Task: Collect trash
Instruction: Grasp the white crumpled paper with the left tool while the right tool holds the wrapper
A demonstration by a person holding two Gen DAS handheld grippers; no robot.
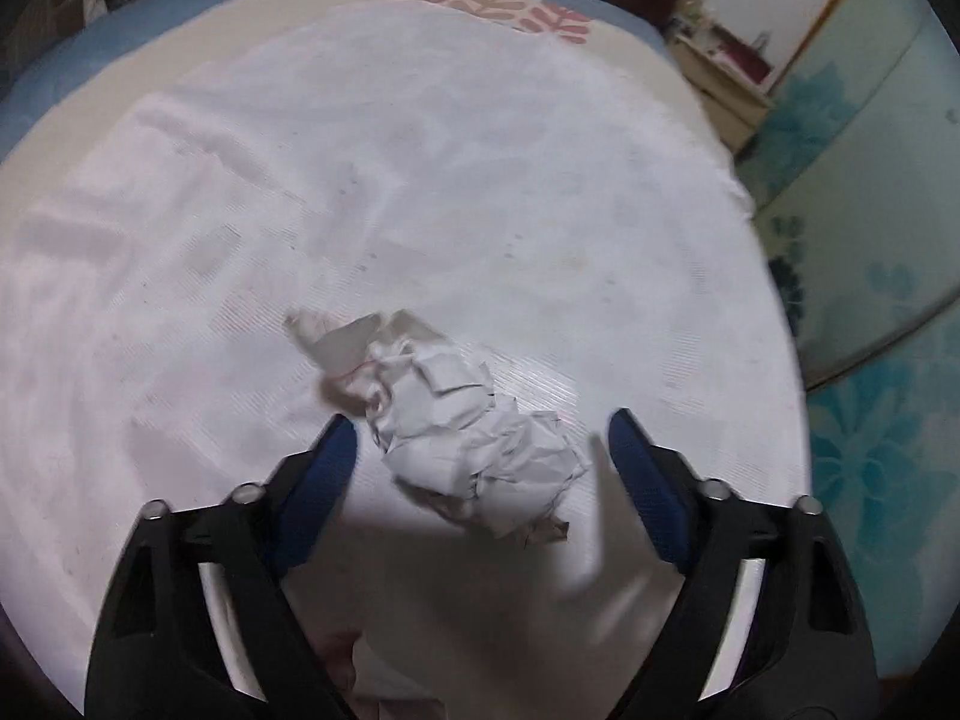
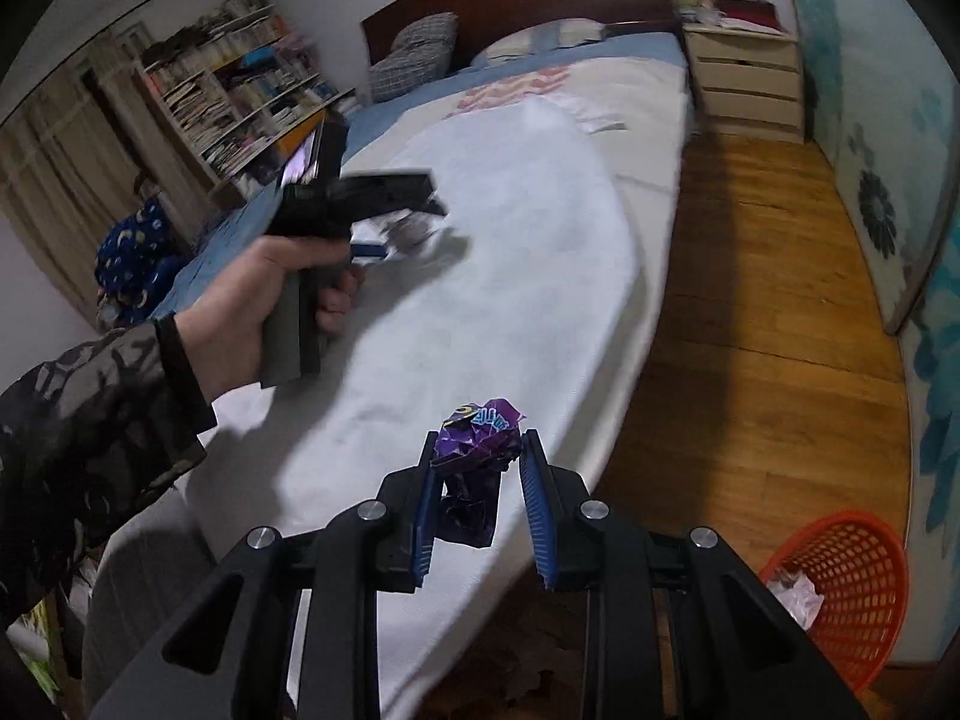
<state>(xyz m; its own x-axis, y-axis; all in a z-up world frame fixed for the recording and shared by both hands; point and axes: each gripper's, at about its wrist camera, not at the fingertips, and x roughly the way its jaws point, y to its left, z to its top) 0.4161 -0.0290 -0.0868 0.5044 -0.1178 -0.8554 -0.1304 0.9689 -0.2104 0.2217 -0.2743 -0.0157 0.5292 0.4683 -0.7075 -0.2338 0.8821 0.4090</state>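
Purple wrapper (image 2: pixel 477 429) pinched in right tool (image 2: pixel 477 450), seemingly.

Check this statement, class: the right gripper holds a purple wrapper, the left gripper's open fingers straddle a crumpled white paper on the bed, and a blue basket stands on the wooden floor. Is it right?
One detail is wrong: the basket is orange-red, as the right wrist view shows. The right gripper does hold the purple wrapper, and the left gripper does straddle the crumpled white paper.

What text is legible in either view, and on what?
None readable.
Crumpled purple foil wrapper in the right gripper: blue and yellow lettering, too creased to read.
Crumpled white paper ball: faint marks, illegible.
Book spines on the wooden bookshelf: too small and blurred.
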